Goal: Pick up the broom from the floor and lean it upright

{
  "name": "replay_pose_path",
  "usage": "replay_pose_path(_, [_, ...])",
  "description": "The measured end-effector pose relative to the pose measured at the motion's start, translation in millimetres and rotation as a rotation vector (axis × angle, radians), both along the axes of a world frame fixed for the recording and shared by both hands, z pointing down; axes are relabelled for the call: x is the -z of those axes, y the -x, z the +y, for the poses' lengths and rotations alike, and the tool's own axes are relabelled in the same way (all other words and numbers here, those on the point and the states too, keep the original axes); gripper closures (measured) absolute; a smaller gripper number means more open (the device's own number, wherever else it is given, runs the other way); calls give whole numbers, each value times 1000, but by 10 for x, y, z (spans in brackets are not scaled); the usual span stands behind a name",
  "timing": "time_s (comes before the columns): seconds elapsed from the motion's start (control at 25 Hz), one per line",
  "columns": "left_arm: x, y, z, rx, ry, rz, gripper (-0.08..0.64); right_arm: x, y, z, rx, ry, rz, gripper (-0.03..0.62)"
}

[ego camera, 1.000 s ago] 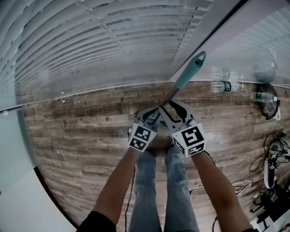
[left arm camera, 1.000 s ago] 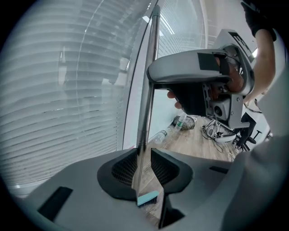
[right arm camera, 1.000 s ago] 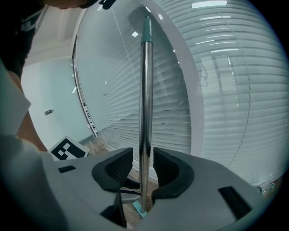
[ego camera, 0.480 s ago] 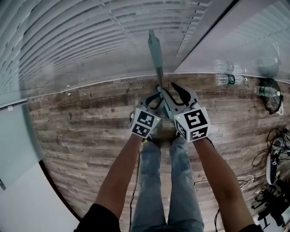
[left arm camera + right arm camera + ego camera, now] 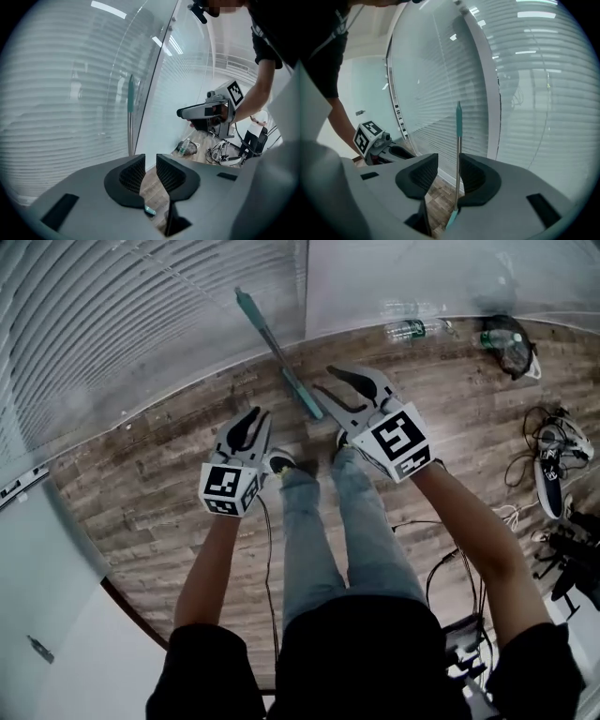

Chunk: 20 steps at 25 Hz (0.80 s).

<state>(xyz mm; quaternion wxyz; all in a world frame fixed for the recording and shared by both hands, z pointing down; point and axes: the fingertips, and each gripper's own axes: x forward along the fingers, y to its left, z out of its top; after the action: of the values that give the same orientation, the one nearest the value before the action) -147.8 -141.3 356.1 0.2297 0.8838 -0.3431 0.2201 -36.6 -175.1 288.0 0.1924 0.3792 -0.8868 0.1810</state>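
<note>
The broom [image 5: 302, 395] leans on the glass wall with its teal grip uppermost; its foot is hidden behind my right gripper's fingers. My left gripper [image 5: 253, 418] hangs to the left of it, apart from it. Its jaws stand a narrow gap apart, with only floor showing between them [image 5: 150, 171]. In the left gripper view the broom [image 5: 130, 101] stands upright against the glass. My right gripper [image 5: 328, 381] is open just right of the pole. In the right gripper view the broom [image 5: 458, 122] shows through the gap beyond the right gripper [image 5: 449, 176], and no pad presses on it.
Behind the glass wall [image 5: 141, 324] are slatted blinds. Plastic bottles [image 5: 412, 329] and a dark bag [image 5: 511, 348] lie by the wall at the right. Shoes and cables [image 5: 553, 442] clutter the floor at the far right. The person's legs [image 5: 328, 521] stand below the grippers.
The broom's handle swung from tilting right to leaning left against the glass. Both grippers, which were around the pole, have come off it, risen and moved apart.
</note>
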Motion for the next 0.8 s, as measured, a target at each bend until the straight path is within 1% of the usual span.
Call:
replay_pose_path(0.04, [279, 32, 12, -1, -28, -8, 472, 285, -35, 49, 15, -19, 0, 445])
replay_pose_path(0.12, [908, 57, -14, -2, -113, -11, 472, 900, -113, 125, 35, -71, -5, 445])
replay_pose_path(0.24, [1894, 4, 69, -3, -225, 24, 500, 1796, -248, 337, 29, -131, -2, 447])
replay_pose_path(0.36, [2704, -176, 184, -7, -317, 60, 526, 2442, -429, 515, -12, -163, 23, 484])
replay_pose_path(0.44, [3120, -333, 234, -4, -362, 85, 537, 2799, -572, 574, -83, -201, 7, 499])
replay_pose_path(0.52, [3426, -483, 292, 1, -386, 113, 538, 3081, -711, 639, -169, -237, -37, 515])
replay_pose_path(0.6, [3603, -614, 348, 9, -384, 145, 538, 3269, -816, 720, -224, -258, -85, 536])
replay_pose_path(0.68, [3686, -708, 393, 7, -371, 168, 538, 3404, -863, 818, -226, -263, -124, 570])
replay_pose_path(0.72, [3715, -728, 412, 10, -359, 180, 538, 3460, -868, 870, -211, -265, -133, 574])
replay_pose_path(0.8, [3777, -741, 473, 30, -330, 216, 538, 3539, -900, 984, -185, -267, -114, 574])
